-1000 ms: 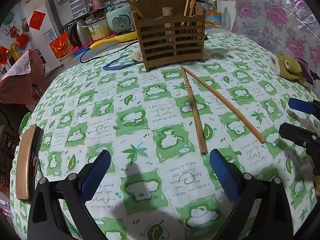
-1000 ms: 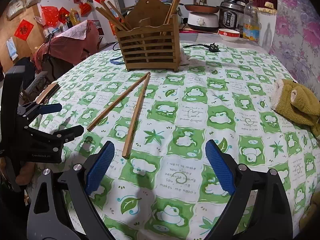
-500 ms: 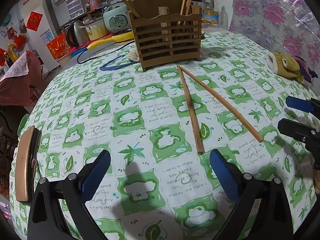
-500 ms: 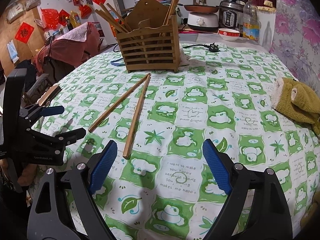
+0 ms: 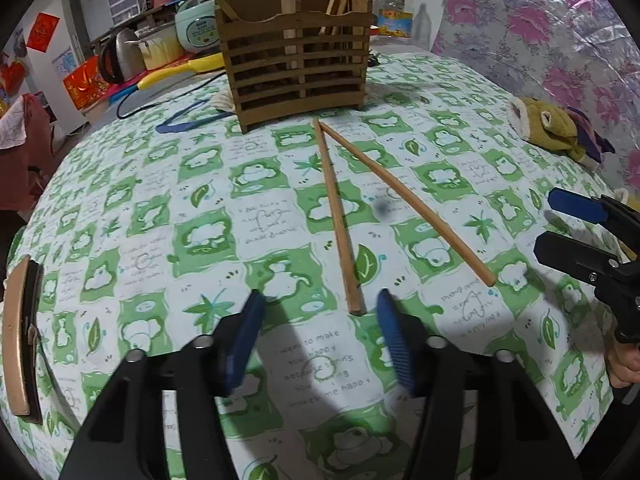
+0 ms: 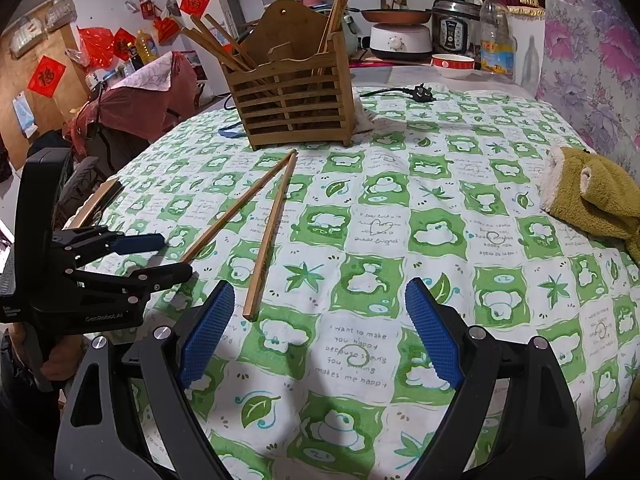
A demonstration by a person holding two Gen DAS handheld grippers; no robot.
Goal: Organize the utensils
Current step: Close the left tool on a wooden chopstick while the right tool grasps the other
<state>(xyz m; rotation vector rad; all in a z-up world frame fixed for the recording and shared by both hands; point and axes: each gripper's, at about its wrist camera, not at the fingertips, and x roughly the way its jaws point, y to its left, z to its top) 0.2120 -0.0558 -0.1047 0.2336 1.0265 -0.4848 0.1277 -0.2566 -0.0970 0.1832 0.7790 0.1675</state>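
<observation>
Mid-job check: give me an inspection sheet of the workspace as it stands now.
Surface: table under a green patterned cloth.
Job's things: two chopsticks lie loose, far tips meeting before the wooden holder, which holds more.
Clutter: olive plush toy.
Grippers: left gripper has just been closing, nothing between its jaws; right gripper open, empty.
Cables: black plug lead.
Surroundings: cookers, bottle, bowl behind.

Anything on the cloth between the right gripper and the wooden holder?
Yes: in the right wrist view, two chopsticks lie on the cloth between the right gripper and the wooden holder, left of centre; otherwise bare tablecloth.
</observation>
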